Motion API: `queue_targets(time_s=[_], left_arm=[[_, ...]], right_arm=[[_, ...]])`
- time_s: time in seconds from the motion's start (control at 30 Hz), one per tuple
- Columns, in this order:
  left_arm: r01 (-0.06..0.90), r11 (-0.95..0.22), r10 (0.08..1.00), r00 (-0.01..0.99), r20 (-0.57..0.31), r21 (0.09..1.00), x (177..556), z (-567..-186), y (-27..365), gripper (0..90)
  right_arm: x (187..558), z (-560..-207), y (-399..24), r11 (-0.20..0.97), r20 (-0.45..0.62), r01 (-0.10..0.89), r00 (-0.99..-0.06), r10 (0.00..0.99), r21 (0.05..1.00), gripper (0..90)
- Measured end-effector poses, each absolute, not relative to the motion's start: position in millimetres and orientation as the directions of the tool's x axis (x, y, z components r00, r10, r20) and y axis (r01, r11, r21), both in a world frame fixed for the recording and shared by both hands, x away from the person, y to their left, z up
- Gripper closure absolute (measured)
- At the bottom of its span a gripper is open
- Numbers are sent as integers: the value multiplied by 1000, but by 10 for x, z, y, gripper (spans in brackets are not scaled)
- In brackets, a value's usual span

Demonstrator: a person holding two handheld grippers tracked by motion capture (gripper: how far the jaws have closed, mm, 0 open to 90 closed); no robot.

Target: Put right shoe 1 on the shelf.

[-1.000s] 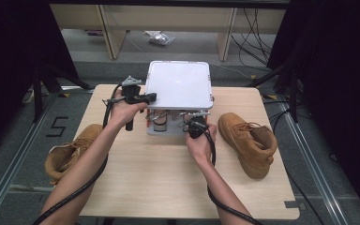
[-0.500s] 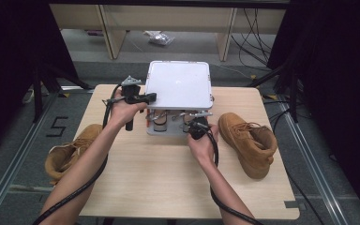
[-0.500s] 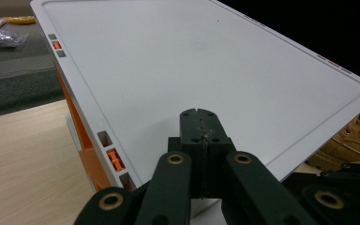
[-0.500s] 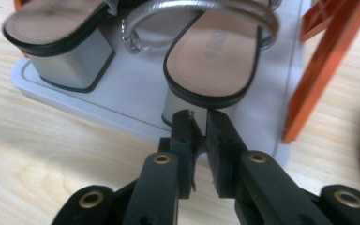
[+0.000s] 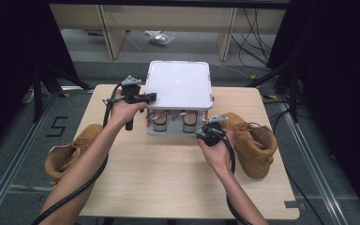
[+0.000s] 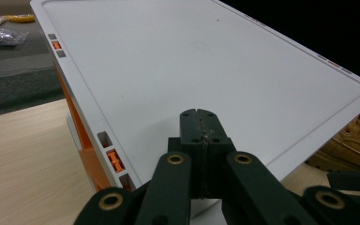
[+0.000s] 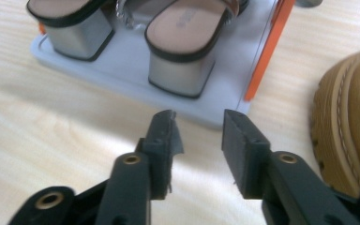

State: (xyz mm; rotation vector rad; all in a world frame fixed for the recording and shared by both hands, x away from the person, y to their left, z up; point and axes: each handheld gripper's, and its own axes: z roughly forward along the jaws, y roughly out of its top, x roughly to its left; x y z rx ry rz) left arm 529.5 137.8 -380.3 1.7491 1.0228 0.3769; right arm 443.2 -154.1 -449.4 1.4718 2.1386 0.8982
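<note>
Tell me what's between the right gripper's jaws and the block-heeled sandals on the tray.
In the right gripper view, bare table and the grey tray's front lip separate the right gripper from the sandals; its jaws, just opening, hold nothing.

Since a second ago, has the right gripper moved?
Yes. The right gripper has drawn back from the white shoe box toward the tan boot, jaws just opening, empty.
</note>
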Motion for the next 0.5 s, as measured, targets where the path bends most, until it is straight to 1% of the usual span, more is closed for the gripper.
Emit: queue_targets(time_s=[0.03, 0.13, 0.17, 0.2, 0.23, 0.3, 0.47, 0.5], left_arm=[[469, -109, 778, 589, -218, 877, 5305, -3791, 1384, 892], [469, -120, 779, 590, -209, 875, 5301, -3759, 1402, 854], [466, -120, 780, 591, -207, 877, 5293, -3742, 1413, 846], [466, -120, 780, 591, -207, 877, 5293, -3742, 1413, 838], [460, -113, 780, 590, -208, 881, 5268, -3699, 1445, 827], [450, -122, 781, 593, -195, 885, 5235, -3650, 1479, 806], [436, -152, 786, 597, -158, 887, 5112, -3579, 1611, 738], [434, -156, 788, 596, -153, 887, 5080, -3574, 1649, 724]], right_arm=[[4360, -4508, -1578, 230, 53, 668, -375, 925, 708, 596], [4242, -4516, -1622, 226, 73, 658, -394, 916, 718, 571], [4198, -4524, -1624, 204, 97, 661, -388, 917, 722, 563], [4198, -4524, -1624, 204, 97, 661, -388, 917, 722, 563], [4128, -4527, -1675, 220, 85, 641, -410, 908, 736, 547], [4080, -4546, -1690, 193, 107, 633, -404, 909, 749, 531], [4003, -4606, -1770, 187, 112, 616, -413, 904, 765, 482], [3975, -4623, -1752, 145, 144, 626, -387, 911, 766, 474]])
